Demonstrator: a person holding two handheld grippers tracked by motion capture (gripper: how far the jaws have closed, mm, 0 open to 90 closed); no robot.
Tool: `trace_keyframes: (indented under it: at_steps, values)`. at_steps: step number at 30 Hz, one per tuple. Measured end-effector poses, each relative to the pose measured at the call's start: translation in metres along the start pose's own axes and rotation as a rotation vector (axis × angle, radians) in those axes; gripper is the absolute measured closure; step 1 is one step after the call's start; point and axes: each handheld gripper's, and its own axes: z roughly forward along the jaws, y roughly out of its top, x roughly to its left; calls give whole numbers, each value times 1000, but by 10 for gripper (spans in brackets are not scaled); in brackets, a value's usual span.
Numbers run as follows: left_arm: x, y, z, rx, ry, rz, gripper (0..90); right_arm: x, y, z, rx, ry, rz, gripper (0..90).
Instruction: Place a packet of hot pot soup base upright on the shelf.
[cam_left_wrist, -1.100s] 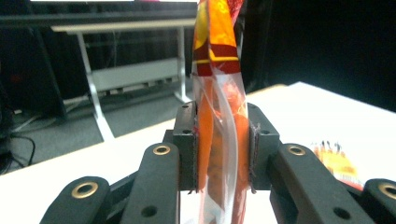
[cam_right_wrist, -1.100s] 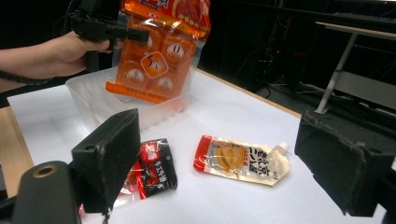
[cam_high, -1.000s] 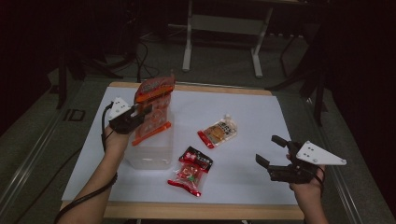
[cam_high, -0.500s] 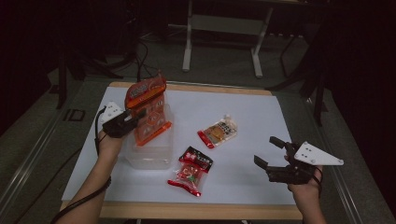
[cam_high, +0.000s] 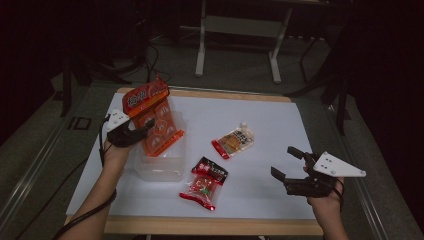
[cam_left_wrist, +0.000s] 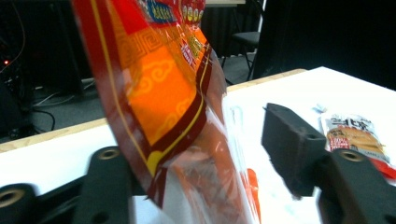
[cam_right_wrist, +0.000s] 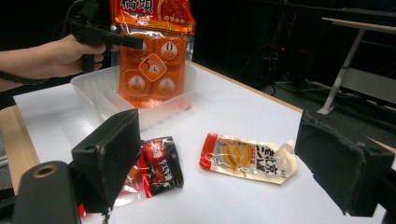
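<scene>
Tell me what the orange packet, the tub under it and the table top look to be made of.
Orange packet: glossy printed plastic film, likely; it shines and has a clear window showing wrapped pieces inside.
Tub: translucent, slightly frosted plastic, apparently; the packet's lower end shows through its wall.
Table top: matte white sheet on a board with a pale wood-look edge; paper or laminate, I cannot tell which.

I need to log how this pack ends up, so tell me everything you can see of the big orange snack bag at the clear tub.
The orange snack bag is a glossy plastic pack with a red printed header and a clear lower window showing small orange sachets. It stands tilted, its bottom end inside the clear tub on the white table. It sits between the jaws of the left gripper, which have just been opening; one jaw touches the bag, the other stands clear. The top edge looks crumpled.
</scene>
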Motion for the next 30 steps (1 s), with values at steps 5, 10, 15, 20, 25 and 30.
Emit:
trace_keyframes:
  at_steps: [5, 10, 15, 20, 25, 30]
  values:
    - [0, 3, -4, -26, -13, -45, 177, 0, 0, -1, -2, -3, -4, 141]
    - [1, 6, -8, 2, -33, -71, 14, 0, 0, -1, 1, 0, -3, 141]
    - [1, 8, -19, 12, -11, -93, 14, 2, 0, 2, 9, 5, -7, 141]
    - [1, 8, -35, -11, -11, -99, 12, 2, 0, 2, 7, 8, -7, 142]
    - [-7, 7, -53, -26, -27, -89, 13, 3, -1, 4, 16, 8, -6, 142]
    - [-17, 6, -70, -38, -44, -77, 13, 4, -2, 7, 20, 19, -7, 146]
